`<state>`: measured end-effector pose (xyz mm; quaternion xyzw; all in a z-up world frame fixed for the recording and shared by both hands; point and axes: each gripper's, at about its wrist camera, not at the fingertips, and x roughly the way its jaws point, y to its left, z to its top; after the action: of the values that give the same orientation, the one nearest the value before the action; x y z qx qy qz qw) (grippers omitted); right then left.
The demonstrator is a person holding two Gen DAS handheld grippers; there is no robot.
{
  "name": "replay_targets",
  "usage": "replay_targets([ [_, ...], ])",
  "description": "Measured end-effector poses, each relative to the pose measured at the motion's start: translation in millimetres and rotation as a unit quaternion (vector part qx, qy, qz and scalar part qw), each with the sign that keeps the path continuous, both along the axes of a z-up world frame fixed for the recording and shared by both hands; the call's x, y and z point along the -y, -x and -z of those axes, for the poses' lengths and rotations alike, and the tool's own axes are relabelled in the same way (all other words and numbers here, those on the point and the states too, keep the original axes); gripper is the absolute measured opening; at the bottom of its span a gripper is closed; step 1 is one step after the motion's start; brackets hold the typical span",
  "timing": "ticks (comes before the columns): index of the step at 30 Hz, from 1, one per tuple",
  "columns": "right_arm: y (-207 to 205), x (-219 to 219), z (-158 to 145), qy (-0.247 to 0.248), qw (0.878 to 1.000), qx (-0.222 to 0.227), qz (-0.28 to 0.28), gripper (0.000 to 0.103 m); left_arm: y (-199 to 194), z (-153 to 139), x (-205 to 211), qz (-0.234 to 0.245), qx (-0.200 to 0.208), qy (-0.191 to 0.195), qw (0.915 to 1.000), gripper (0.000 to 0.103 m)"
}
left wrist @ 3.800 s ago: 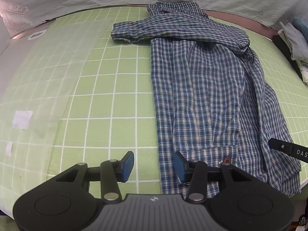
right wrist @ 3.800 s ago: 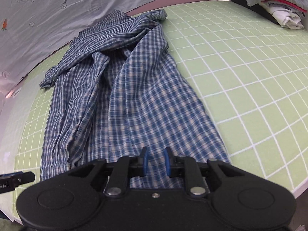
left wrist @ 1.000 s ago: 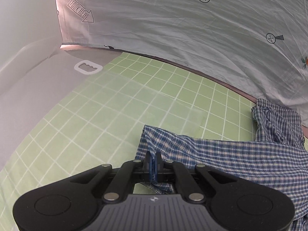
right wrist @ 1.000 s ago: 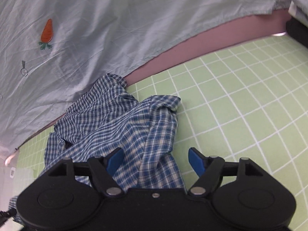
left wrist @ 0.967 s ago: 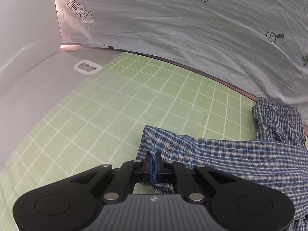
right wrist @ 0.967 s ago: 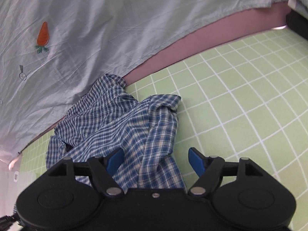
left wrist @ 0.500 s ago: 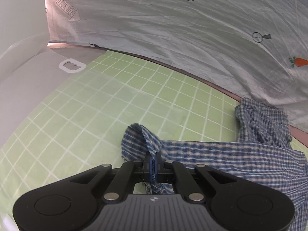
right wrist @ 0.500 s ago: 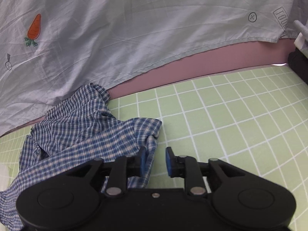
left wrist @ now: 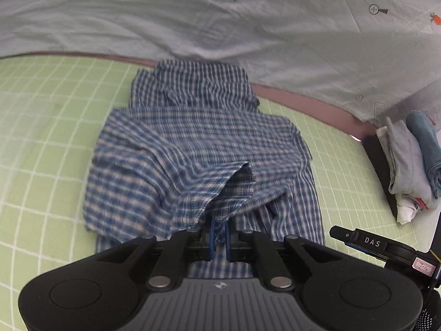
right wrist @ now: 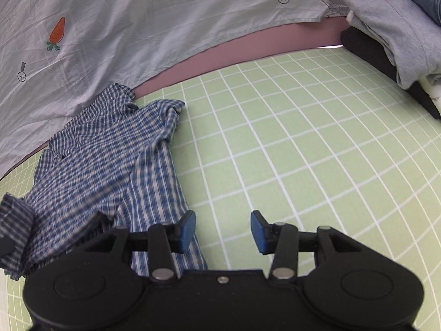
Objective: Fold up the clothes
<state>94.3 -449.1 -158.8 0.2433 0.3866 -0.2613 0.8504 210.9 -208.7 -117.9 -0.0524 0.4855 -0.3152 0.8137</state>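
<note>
A blue and white checked shirt (left wrist: 198, 149) lies on the green grid mat (left wrist: 41, 143), its collar towards the back sheet. My left gripper (left wrist: 219, 241) is shut on the shirt's sleeve cuff, which is drawn across the shirt body towards me. In the right wrist view the same checked shirt (right wrist: 110, 165) lies at the left. My right gripper (right wrist: 223, 231) stands open over bare mat beside the shirt's right edge, its left pad at that edge and nothing between the fingers.
A pale sheet (left wrist: 248, 33) printed with carrots hangs behind the mat. Folded clothes (left wrist: 410, 160) are stacked on a dark board at the right, also seen as folded clothes (right wrist: 391, 35) at the far right. The right gripper's body (left wrist: 383, 248) shows at the lower right.
My left gripper has carried the cuff from the far left over onto the shirt body. My right gripper has gone from nearly shut by the shoulder to open and now stands beside the shirt.
</note>
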Motion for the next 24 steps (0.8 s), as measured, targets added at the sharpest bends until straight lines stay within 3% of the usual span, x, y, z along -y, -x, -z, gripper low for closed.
replay_targets([
  [5, 19.6, -12.6, -1.5, -0.011, 1.0, 0.007, -0.001, 0.048, 16.8, 12.0, 3.6, -0.006, -0.064, -0.006, 0.9979, 0.041],
  [11, 23.8, -28.4, -9.8, -0.023, 0.999, 0.033, -0.021, 0.047, 13.1, 8.0, -16.6, -0.044, -0.063, -0.029, 0.9966, 0.06],
  [15, -0.2, -45.3, -21.7, -0.035, 0.995, 0.065, -0.066, 0.043, 5.0, 14.5, -29.1, -0.074, -0.074, -0.048, 0.9933, 0.06],
  [20, -33.6, -65.8, -21.7, -0.091, 0.984, 0.098, -0.117, 0.043, -2.0, 22.5, -30.2, -0.086, -0.085, -0.065, 0.9905, 0.06],
  [24, -55.8, -74.5, -11.4, -0.134, 0.976, 0.102, -0.14, 0.051, -6.2, 32.8, -30.4, -0.089, -0.097, -0.078, 0.9882, 0.061],
])
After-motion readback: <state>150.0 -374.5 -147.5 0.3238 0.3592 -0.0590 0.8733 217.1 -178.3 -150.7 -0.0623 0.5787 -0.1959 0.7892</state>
